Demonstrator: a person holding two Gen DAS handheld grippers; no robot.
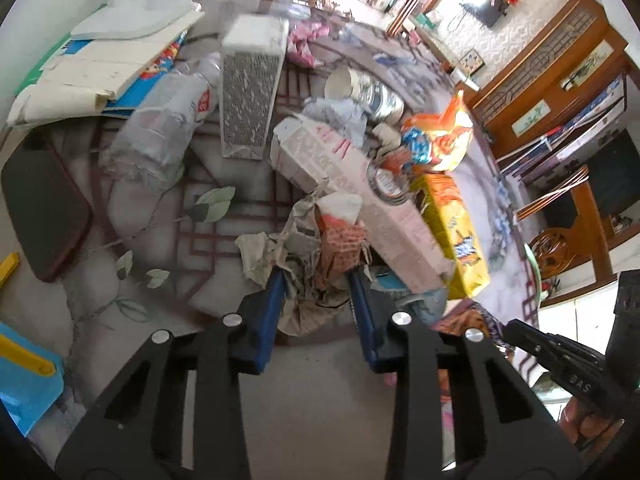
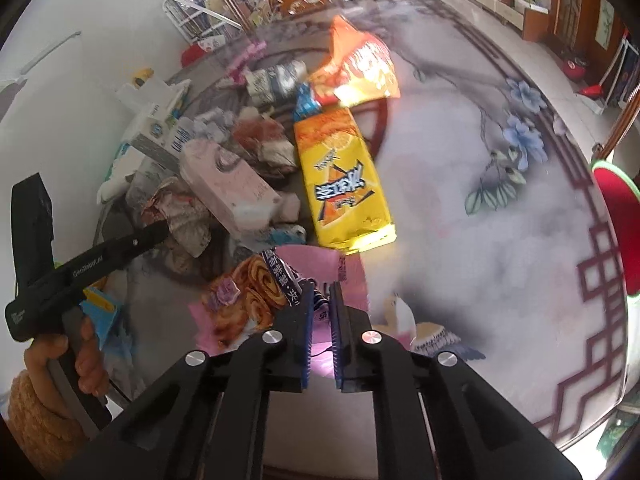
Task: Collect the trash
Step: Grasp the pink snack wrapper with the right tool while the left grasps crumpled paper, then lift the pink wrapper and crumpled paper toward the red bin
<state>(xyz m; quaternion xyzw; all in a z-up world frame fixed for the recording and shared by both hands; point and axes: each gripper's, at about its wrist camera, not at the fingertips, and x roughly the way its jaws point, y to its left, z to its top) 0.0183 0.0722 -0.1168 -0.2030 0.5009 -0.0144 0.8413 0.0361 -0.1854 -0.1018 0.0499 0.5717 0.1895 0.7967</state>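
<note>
A heap of trash lies on the flowered glass table (image 1: pixel 168 216). In the left wrist view my left gripper (image 1: pixel 318 278) has its blue pads pressed on both sides of a crumpled newspaper wad (image 1: pixel 308 248). Just beyond it lie a pink carton (image 1: pixel 360 184), a yellow drink carton (image 1: pixel 452 224) and an orange snack bag (image 1: pixel 444 136). In the right wrist view my right gripper (image 2: pixel 322 298) is shut on a pink pastry wrapper (image 2: pixel 248 300), in front of the yellow drink carton (image 2: pixel 344 184). The left gripper (image 2: pixel 158 232) shows there from the side, at the wad.
A crushed clear bottle (image 1: pixel 160 120), a grey patterned box (image 1: pixel 248 92) and a tipped can (image 1: pixel 372 96) lie farther back. Cardboard and books (image 1: pixel 100 68) are stacked at the far left. A dark chair seat (image 1: pixel 44 208) shows through the glass. A red-and-green plate (image 2: pixel 616 232) sits at the table's right edge.
</note>
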